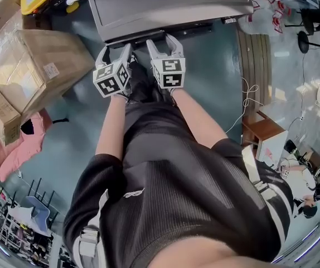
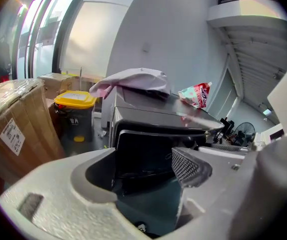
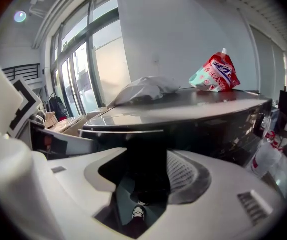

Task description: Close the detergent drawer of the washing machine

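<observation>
Facing the detergent drawer, left gripper and right gripper are held agape; jamming is risked by a skewed push.

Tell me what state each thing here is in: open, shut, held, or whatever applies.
Detergent drawer: appears to stick out of the washing machine, not yet closed.
Left gripper: open, empty.
Right gripper: open, empty.
Yellow-lidded bin: lid shut.
Cardboard box: taped shut.
Detergent pouch: lying on the machine's top.
White cloth: draped over the machine's top.
</observation>
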{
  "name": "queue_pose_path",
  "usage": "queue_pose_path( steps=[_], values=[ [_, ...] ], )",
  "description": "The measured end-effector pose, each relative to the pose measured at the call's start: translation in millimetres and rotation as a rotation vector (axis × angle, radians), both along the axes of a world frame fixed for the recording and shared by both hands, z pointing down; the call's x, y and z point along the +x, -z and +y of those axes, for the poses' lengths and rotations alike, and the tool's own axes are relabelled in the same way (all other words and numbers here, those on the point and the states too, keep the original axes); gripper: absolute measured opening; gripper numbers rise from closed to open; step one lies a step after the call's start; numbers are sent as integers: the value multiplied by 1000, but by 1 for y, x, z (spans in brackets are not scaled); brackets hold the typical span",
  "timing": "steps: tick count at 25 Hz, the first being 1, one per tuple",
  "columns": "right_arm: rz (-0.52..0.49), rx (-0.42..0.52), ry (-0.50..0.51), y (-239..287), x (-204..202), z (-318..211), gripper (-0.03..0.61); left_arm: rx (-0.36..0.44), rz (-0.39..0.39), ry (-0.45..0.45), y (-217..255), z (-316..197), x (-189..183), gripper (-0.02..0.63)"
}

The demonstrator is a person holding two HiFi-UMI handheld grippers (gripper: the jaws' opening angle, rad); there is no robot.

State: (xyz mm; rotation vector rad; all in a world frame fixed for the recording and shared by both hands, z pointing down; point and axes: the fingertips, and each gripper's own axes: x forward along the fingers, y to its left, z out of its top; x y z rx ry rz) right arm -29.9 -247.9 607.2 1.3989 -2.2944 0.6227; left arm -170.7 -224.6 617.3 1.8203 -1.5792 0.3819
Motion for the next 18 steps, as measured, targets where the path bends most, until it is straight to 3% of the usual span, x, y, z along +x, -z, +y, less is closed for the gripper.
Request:
queue_pose_path(
  steps=[10,18],
  values=[
    [-11,-37,-51,-2,-1,-3,242,-32,0,1,0,-3,-1,356],
    [-21,-29,-68,-2,-3,-6,235,-14,-8,10,0,-6,-2,359]
  ],
)
